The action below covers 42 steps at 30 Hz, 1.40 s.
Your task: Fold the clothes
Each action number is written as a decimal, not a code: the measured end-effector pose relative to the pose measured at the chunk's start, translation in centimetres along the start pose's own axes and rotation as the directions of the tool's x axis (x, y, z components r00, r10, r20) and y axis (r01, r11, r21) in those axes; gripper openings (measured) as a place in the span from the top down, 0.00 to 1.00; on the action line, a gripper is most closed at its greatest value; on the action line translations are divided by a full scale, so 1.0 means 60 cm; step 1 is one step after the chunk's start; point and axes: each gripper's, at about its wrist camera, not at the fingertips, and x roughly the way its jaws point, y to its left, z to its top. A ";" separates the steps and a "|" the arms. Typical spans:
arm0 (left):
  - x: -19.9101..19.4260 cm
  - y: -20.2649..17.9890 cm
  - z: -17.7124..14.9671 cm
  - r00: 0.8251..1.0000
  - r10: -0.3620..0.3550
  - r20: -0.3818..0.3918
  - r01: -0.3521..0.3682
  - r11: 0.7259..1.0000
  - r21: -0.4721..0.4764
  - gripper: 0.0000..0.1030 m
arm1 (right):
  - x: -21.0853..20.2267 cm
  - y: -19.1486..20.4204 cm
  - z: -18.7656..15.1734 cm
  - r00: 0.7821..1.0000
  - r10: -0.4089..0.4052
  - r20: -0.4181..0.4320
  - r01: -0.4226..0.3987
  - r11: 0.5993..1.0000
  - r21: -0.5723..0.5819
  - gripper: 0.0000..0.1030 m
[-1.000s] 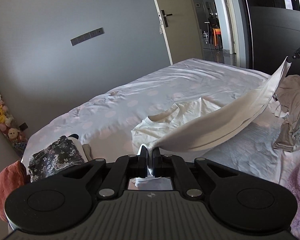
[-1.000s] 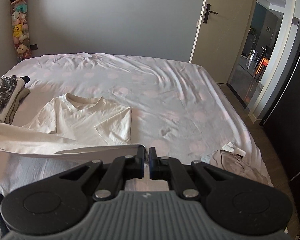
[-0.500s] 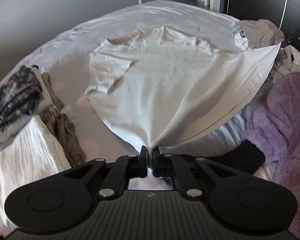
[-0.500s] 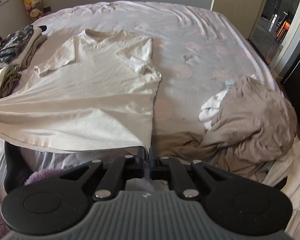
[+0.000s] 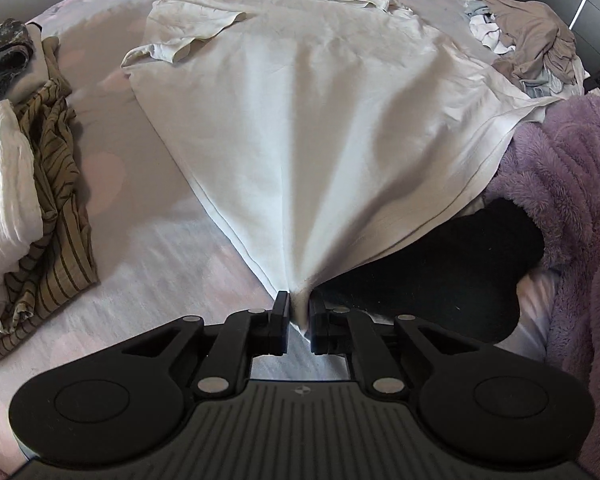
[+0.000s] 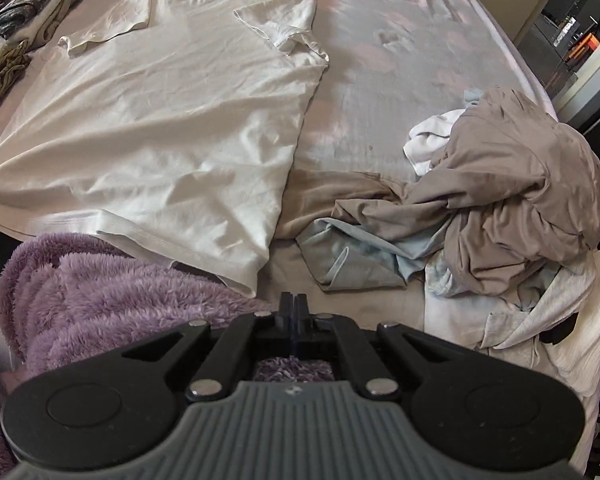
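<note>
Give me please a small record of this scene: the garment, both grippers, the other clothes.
garment: white T-shirt, spread out on the bed, hem partly on the purple blanket
left gripper: jaws have just been opening, hem corner between them
right gripper: shut, empty
waiting: crumpled beige pile beside the shirt

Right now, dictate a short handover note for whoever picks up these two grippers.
Left gripper: jaws have just been opening, the cream T-shirt hem corner loose between them.
Right gripper: shut, empty.
Shirt: spread on the bed, collar far, right hem corner resting on the purple fleece.
Done: shirt laid out; folded stack at far left.
Left: fold this shirt, then the unfolded heap on the right.
</note>
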 end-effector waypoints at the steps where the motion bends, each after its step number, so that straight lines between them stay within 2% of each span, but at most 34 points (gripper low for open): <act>1: -0.004 -0.003 -0.002 1.000 0.004 0.004 -0.004 1.000 0.016 0.82 | 0.001 0.007 0.002 1.000 0.008 0.001 -0.008 1.000 -0.017 0.99; 5: -0.026 -0.028 -0.012 0.999 0.030 0.039 -0.035 0.993 0.114 0.74 | 0.012 0.041 0.014 0.999 0.032 -0.003 -0.032 0.995 -0.093 0.95; 7: -0.032 -0.044 -0.014 0.997 0.052 0.063 -0.062 0.984 0.166 0.62 | 0.017 0.060 0.022 0.999 0.050 0.004 -0.049 0.990 -0.135 0.94; 8: -0.034 -0.051 -0.015 0.995 0.063 0.072 -0.076 0.979 0.189 0.61 | 0.020 0.070 0.026 0.998 0.059 0.008 -0.057 0.986 -0.156 0.94; 11: -0.025 -0.067 -0.013 0.994 0.092 0.066 -0.105 0.964 0.244 0.60 | 0.025 0.105 0.039 0.996 0.093 0.015 -0.088 0.971 -0.225 0.94; 13: -0.014 -0.071 -0.012 0.992 0.111 0.053 -0.121 0.957 0.262 0.60 | 0.031 0.131 0.045 0.994 0.108 0.011 -0.100 0.954 -0.284 0.87; 15: -0.006 -0.072 -0.011 0.990 0.132 0.047 -0.140 0.952 0.273 0.60 | 0.040 0.155 0.049 0.995 0.099 0.003 -0.092 0.935 -0.344 0.74; 19: 0.005 -0.078 -0.010 0.985 0.164 0.051 -0.172 0.936 0.308 0.58 | 0.065 0.185 0.057 0.995 0.092 -0.037 -0.098 0.899 -0.427 0.73; 21: 0.009 -0.086 -0.013 0.983 0.175 0.055 -0.183 0.923 0.340 0.55 | 0.082 0.197 0.059 0.994 0.092 -0.066 -0.113 0.882 -0.457 0.68; 24: 0.016 -0.100 -0.023 0.979 0.194 0.059 -0.201 0.898 0.392 0.54 | 0.104 0.214 0.061 0.994 0.066 -0.082 -0.098 0.862 -0.497 0.66; 26: 0.022 -0.107 -0.029 0.974 0.217 0.070 -0.227 0.877 0.423 0.54 | 0.118 0.222 0.063 0.995 0.047 -0.083 -0.083 0.852 -0.517 0.71; 29: 0.028 -0.116 -0.039 0.954 0.277 0.115 -0.298 0.838 0.457 0.54 | 0.126 0.224 0.065 0.996 0.032 -0.088 -0.072 0.861 -0.503 0.99; 33: 0.040 -0.130 -0.047 0.926 0.342 0.159 -0.375 0.790 0.485 0.54 | 0.113 0.215 0.059 0.995 0.027 -0.096 -0.070 0.874 -0.482 0.99; 37: 0.061 -0.138 -0.045 0.922 0.355 0.155 -0.385 0.803 0.454 0.54 | 0.098 0.198 0.049 0.994 0.017 -0.108 -0.064 0.890 -0.451 0.99; 39: 0.071 -0.143 -0.045 0.902 0.393 0.177 -0.429 0.779 0.457 0.54 | 0.090 0.191 0.047 0.994 0.016 -0.106 -0.061 0.896 -0.439 0.99; 41: 0.078 -0.147 -0.046 0.880 0.430 0.201 -0.472 0.750 0.463 0.62 | 0.081 0.186 0.046 0.994 0.016 -0.104 -0.060 0.901 -0.430 0.99; 42: 0.079 -0.148 -0.047 0.870 0.445 0.212 -0.490 0.736 0.467 0.74 | 0.076 0.184 0.046 0.995 0.017 -0.101 -0.059 0.902 -0.427 0.99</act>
